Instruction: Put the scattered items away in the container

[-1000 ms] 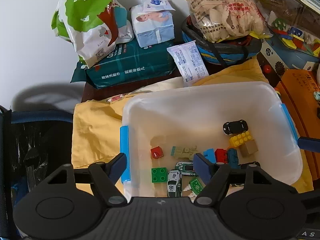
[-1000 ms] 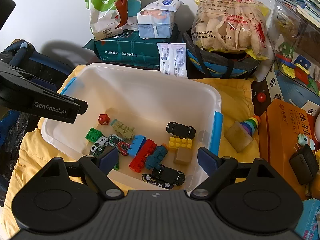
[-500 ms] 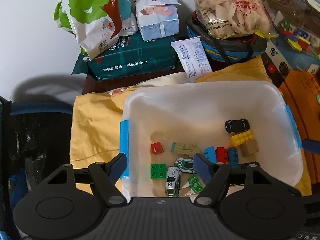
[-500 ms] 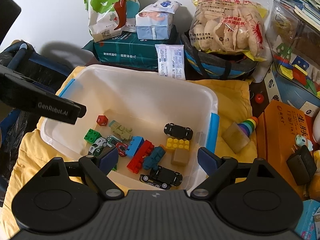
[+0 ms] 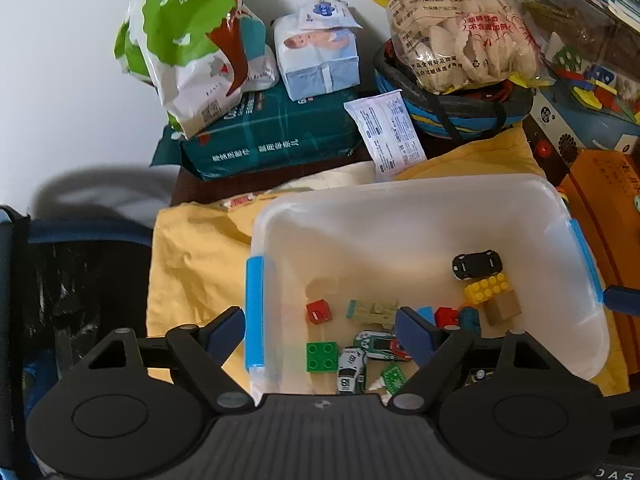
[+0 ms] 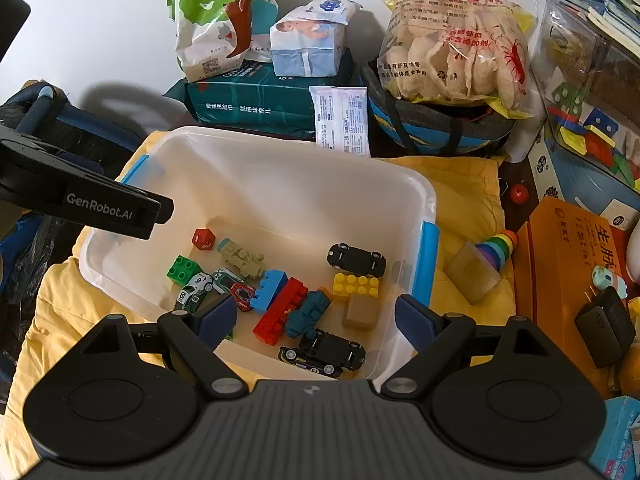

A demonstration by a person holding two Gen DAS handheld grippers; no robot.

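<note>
Both the left gripper (image 5: 320,330) and the right gripper (image 6: 316,316) hang spread and empty over the container (image 6: 430,196), toys already inside. Judging the sort nearly done, the rainbow stacker (image 6: 498,248) at the bin's three o'clock (on the yellow cloth (image 6: 468,200)) seems next: the right tool must swing over and pinch it.

A translucent white plastic container (image 6: 404,184) with light-blue latches sits on yellow cloth (image 6: 468,200); inside lie a green studded brick (image 6: 183,269), a yellow studded brick (image 6: 356,286) and a black toy car (image 6: 356,259).
</note>
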